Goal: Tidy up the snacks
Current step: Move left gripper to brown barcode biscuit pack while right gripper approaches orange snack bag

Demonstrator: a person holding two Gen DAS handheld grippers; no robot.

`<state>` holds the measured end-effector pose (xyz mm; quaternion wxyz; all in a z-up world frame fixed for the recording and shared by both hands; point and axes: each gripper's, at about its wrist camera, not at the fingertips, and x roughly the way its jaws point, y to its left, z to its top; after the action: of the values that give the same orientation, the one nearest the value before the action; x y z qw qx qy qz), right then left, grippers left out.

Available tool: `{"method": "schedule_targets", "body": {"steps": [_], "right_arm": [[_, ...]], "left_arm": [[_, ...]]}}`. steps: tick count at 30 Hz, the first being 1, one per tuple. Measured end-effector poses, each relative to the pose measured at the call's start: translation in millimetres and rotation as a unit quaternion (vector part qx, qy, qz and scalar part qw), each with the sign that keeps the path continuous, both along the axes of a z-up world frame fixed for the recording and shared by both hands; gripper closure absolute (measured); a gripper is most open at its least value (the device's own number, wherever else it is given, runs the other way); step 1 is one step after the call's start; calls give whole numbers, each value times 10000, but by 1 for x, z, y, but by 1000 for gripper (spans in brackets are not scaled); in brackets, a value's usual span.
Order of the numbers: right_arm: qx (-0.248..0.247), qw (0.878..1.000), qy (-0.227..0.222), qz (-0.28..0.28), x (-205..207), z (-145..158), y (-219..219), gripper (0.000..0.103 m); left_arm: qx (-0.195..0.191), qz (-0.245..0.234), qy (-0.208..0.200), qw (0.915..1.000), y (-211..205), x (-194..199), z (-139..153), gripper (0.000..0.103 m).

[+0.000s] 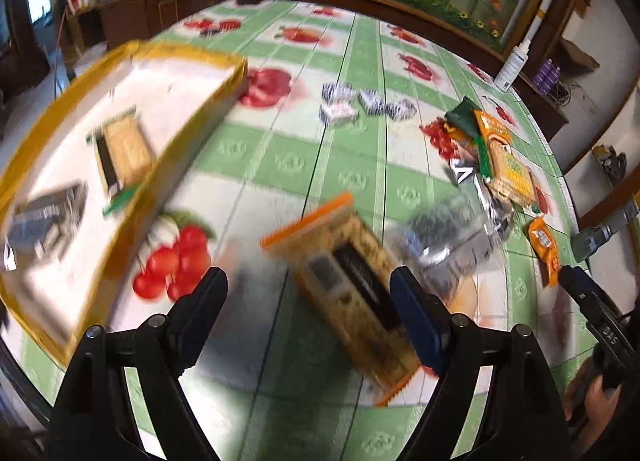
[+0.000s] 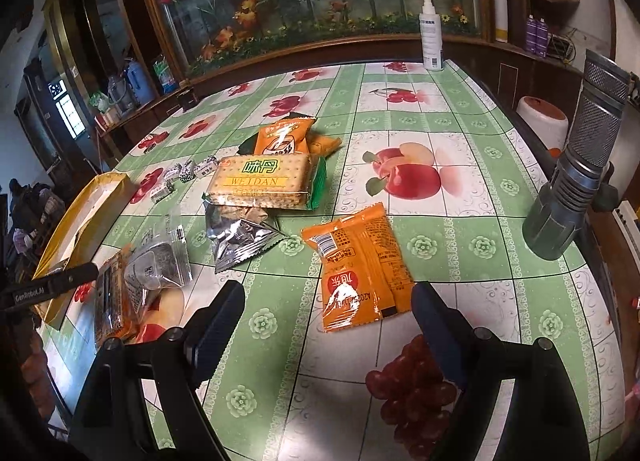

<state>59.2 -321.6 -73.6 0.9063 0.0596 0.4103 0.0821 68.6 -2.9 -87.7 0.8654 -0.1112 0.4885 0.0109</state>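
Note:
My left gripper [image 1: 308,293] is open above an orange-edged cracker pack [image 1: 352,293] that lies on the table between its fingers; the view is blurred. A yellow-rimmed tray [image 1: 188,149] at the left holds a cracker pack [image 1: 124,149] and a dark packet [image 1: 44,221]. My right gripper [image 2: 328,309] is open just short of an orange snack packet [image 2: 360,265]. Beyond it lie a WEIDAN cracker pack [image 2: 264,181], a silver packet [image 2: 240,237], an orange packet [image 2: 284,137] and a clear dark-filled packet [image 2: 160,261]. The tray [image 2: 76,217] shows at the left.
Several small wrapped candies [image 1: 360,103] lie mid-table, also in the right wrist view [image 2: 184,173]. A white spray bottle [image 2: 431,35] stands at the far edge. A grey flashlight [image 2: 580,165] stands at the right. The table has a green fruit-print cloth [image 2: 460,245].

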Motion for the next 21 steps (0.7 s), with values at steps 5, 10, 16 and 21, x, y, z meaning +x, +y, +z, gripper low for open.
{"method": "schedule_targets", "body": {"steps": [5, 10, 16, 21], "right_arm": [[22, 10000, 52, 82, -2, -3, 6, 16], [-23, 10000, 64, 63, -4, -2, 2, 16], [-286, 9994, 189, -2, 4, -8, -13, 16], [-405, 9983, 428, 12, 22, -17, -24, 16]], "left_arm": [[-2, 76, 74, 9999, -13, -2, -6, 19], [-131, 114, 266, 9995, -28, 13, -17, 17], [688, -427, 282, 9963, -48, 20, -22, 17], [985, -1012, 106, 9899, -39, 6, -23, 17]]}}
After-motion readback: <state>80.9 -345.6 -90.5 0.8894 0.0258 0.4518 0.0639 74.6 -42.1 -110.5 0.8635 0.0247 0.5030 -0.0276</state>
